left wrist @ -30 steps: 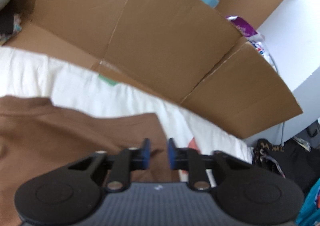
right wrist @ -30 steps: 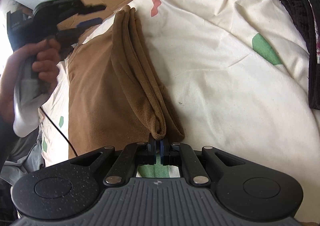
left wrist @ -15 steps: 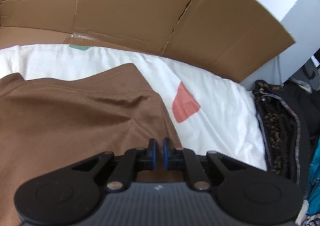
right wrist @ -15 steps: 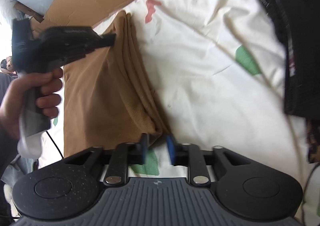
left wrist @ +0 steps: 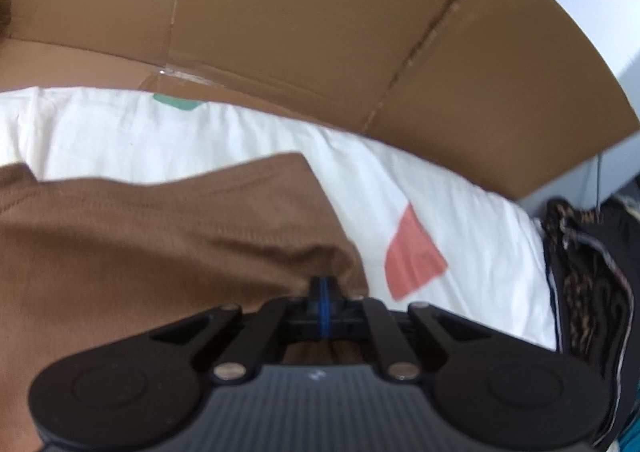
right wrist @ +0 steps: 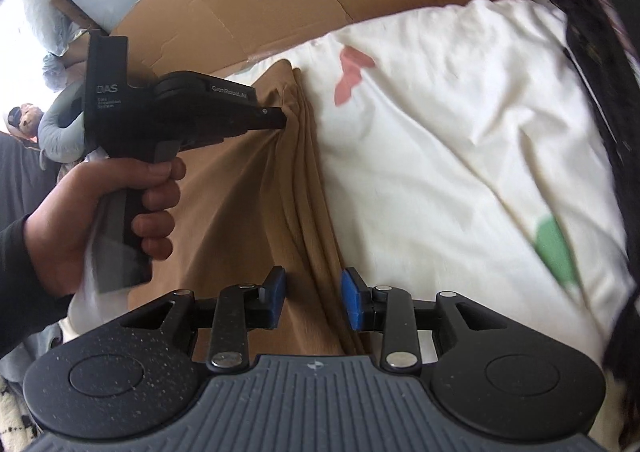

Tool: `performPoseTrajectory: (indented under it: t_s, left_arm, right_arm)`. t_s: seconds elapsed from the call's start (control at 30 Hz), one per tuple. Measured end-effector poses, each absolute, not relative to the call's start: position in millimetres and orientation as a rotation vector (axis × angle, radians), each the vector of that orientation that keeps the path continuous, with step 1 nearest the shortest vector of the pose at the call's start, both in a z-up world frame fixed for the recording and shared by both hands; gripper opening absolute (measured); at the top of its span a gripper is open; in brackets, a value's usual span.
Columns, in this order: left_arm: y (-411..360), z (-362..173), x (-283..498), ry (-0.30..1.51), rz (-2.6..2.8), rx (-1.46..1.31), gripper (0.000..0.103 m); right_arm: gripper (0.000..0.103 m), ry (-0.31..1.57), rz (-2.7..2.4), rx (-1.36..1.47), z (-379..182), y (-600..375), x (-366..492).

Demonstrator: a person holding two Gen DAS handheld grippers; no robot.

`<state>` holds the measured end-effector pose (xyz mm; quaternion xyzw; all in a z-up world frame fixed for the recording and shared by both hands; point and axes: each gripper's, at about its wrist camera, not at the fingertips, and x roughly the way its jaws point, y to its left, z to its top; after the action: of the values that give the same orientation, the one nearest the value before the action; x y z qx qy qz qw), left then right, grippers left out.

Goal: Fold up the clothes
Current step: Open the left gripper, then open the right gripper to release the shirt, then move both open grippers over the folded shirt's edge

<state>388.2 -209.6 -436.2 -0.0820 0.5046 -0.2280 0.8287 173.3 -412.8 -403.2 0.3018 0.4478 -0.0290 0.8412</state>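
Pinching a ridge of the brown garment point(left wrist: 152, 252), the left gripper point(left wrist: 325, 294) is showing its blue-edged fingers pressed together in the left wrist view, where half a second ago a narrow gap was still parting them above the cloth. The garment is lying across the white patterned bedsheet point(left wrist: 460, 211), filling the lower left of this view, its edge running up to a corner near the flattened cardboard point(left wrist: 320, 31) that is standing behind the bed. Small creases are gathering toward the pinch point, and the picture is slightly blurred. A dark patterned fabric point(left wrist: 592, 284) is lying past the sheet at the right.

Turning to the right wrist view, the right gripper point(right wrist: 313, 298) is holding its blue pads point(right wrist: 351, 302) spread wide apart, wider than half a second ago and far from the tight clamp of a second ago; the folded edge of the garment point(right wrist: 256, 211) is passing loosely between them, touching neither pad clearly. The person's hand point(right wrist: 100, 219) is squeezing the handle of the left gripper point(right wrist: 280, 119), whose tip is biting into the cloth further up the fold, pulling wrinkles into a fan. The garment is lying as a long, layered brown strip on the bedsheet point(right wrist: 460, 131), its thick folded edge running away from the camera.
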Motion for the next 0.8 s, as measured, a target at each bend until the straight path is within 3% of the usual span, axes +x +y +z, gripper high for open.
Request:
performPoseTrajectory:
  t_s: [0.1, 0.33, 0.4, 0.57, 0.63, 0.73, 0.8]
  left_arm:
    - [-205.3, -430.7, 399.6, 1.056, -0.512, -0.156, 0.003]
    - [-172.4, -421.1, 415.3, 1.064, -0.548, -0.226, 0.003]
    - [-159.6, -410.6, 415.1, 1.047, -0.555, -0.234, 0.013]
    - [-118.4, -384.5, 405.6, 1.015, -0.552, -0.187, 0.018]
    - [-100.7, -377.6, 402.0, 1.001, -0.522, -0.160, 0.023]
    - [-75.6, -370.2, 396.6, 0.979, -0.472, -0.122, 0.042]
    - [-62.6, -368.2, 396.0, 0.973, -0.439, -0.103, 0.062]
  right_arm:
    - [0.040, 0.948, -0.049, 0.625, -405.3, -414.1, 188.3]
    - [0.041, 1.009, -0.069, 0.640, -424.8, -426.3, 211.4]
    - [0.041, 1.018, -0.081, 0.682, -426.8, -433.1, 209.5]
    - [0.041, 0.998, -0.034, 0.678, -415.6, -435.2, 210.6]
    - [0.041, 0.998, -0.023, 0.670, -415.1, -435.5, 218.7]
    - [0.041, 0.997, -0.005, 0.658, -414.4, -435.8, 230.8]
    - [0.042, 0.997, 0.006, 0.651, -413.9, -436.1, 238.9]
